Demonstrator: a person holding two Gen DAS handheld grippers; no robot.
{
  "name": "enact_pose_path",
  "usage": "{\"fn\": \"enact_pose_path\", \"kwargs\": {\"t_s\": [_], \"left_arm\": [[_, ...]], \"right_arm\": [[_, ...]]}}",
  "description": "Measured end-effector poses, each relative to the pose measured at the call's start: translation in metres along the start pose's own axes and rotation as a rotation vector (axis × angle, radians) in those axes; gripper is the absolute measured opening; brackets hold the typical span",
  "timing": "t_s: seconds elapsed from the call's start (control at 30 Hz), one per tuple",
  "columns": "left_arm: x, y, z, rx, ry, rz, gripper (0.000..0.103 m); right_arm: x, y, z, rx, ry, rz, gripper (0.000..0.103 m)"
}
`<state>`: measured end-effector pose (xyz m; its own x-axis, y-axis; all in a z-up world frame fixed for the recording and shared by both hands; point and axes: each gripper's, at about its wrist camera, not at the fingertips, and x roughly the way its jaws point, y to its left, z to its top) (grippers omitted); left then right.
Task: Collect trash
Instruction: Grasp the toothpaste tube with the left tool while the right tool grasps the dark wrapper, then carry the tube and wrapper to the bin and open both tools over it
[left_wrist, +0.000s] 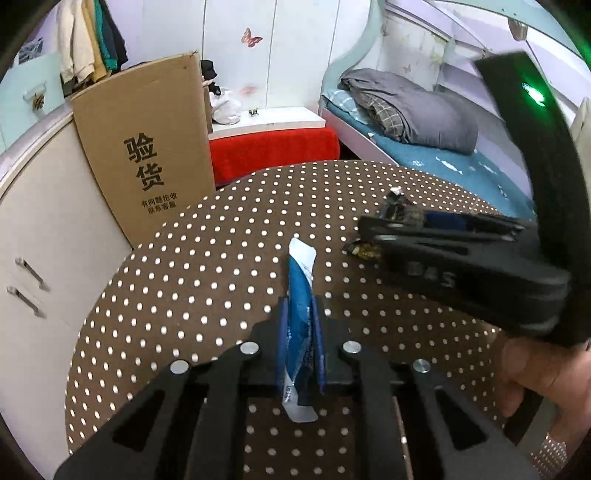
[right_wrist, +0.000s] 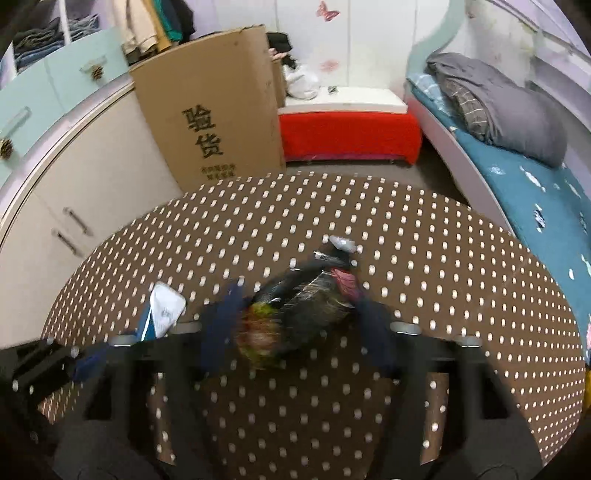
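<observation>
My left gripper (left_wrist: 301, 306) is shut on a blue and white wrapper (left_wrist: 300, 291), held upright above the brown polka-dot table (left_wrist: 207, 280). The wrapper also shows at the left of the right wrist view (right_wrist: 162, 310). My right gripper (right_wrist: 299, 302) is shut on a dark crinkled snack wrapper (right_wrist: 303, 299) with a yellow-green end and a pink end, above the same table (right_wrist: 443, 295). In the left wrist view the right gripper (left_wrist: 369, 236) comes in from the right, with the dark wrapper (left_wrist: 400, 210) between its fingers. The right wrist view is blurred.
A tall cardboard box (left_wrist: 147, 147) stands beyond the table's far left edge, beside a white cabinet (left_wrist: 48, 240). A red-covered bench (left_wrist: 273, 151) and a bed with a grey blanket (left_wrist: 417, 110) lie behind the table.
</observation>
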<state>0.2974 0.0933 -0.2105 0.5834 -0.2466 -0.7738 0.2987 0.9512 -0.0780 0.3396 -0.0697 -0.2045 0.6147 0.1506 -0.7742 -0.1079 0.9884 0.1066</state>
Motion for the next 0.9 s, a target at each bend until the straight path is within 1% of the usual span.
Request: {"fn": "enact_pose_path", "kwargs": {"t_s": [0.03, 0.07, 0.1, 0.2, 0.33, 0.47, 0.63, 0.73, 0.8, 0.83, 0.87, 0.9], "left_arm": [[-0.002, -0.001, -0.003, -0.003, -0.001, -0.002, 0.012], [-0.004, -0.001, -0.005, -0.006, -0.002, -0.005, 0.012], [-0.006, -0.002, -0.008, -0.011, -0.002, -0.010, 0.011], [-0.014, -0.006, -0.018, -0.038, 0.000, -0.033, 0.010], [-0.024, -0.016, -0.033, -0.064, 0.003, -0.063, 0.008], [-0.033, -0.027, -0.044, -0.087, 0.002, -0.085, 0.008], [-0.048, -0.047, -0.058, -0.088, -0.006, -0.094, 0.008], [-0.055, -0.055, -0.064, -0.096, -0.007, -0.095, 0.008], [-0.057, -0.056, -0.067, -0.106, -0.007, -0.093, 0.008], [-0.059, -0.057, -0.069, -0.114, -0.007, -0.093, 0.008], [-0.061, -0.058, -0.070, -0.121, -0.008, -0.092, 0.008], [-0.063, -0.058, -0.072, -0.126, -0.010, -0.091, 0.008]], "right_arm": [[-0.003, -0.003, -0.005, 0.000, 0.003, 0.016, 0.047], [-0.010, -0.010, -0.012, 0.004, 0.003, 0.054, 0.046], [-0.014, -0.014, -0.016, 0.002, 0.003, 0.074, 0.045], [-0.031, -0.031, -0.035, 0.001, 0.002, 0.120, 0.044], [-0.055, -0.051, -0.061, 0.015, 0.000, 0.156, 0.040], [-0.081, -0.065, -0.081, 0.032, -0.012, 0.171, 0.032], [-0.097, -0.070, -0.097, 0.045, -0.005, 0.170, 0.032], [-0.100, -0.069, -0.101, 0.056, 0.013, 0.181, 0.038], [-0.100, -0.067, -0.103, 0.063, 0.016, 0.190, 0.040], [-0.099, -0.066, -0.104, 0.065, 0.018, 0.204, 0.038], [-0.097, -0.062, -0.104, 0.059, 0.022, 0.221, 0.031], [-0.098, -0.059, -0.105, 0.050, 0.022, 0.229, 0.022]]}}
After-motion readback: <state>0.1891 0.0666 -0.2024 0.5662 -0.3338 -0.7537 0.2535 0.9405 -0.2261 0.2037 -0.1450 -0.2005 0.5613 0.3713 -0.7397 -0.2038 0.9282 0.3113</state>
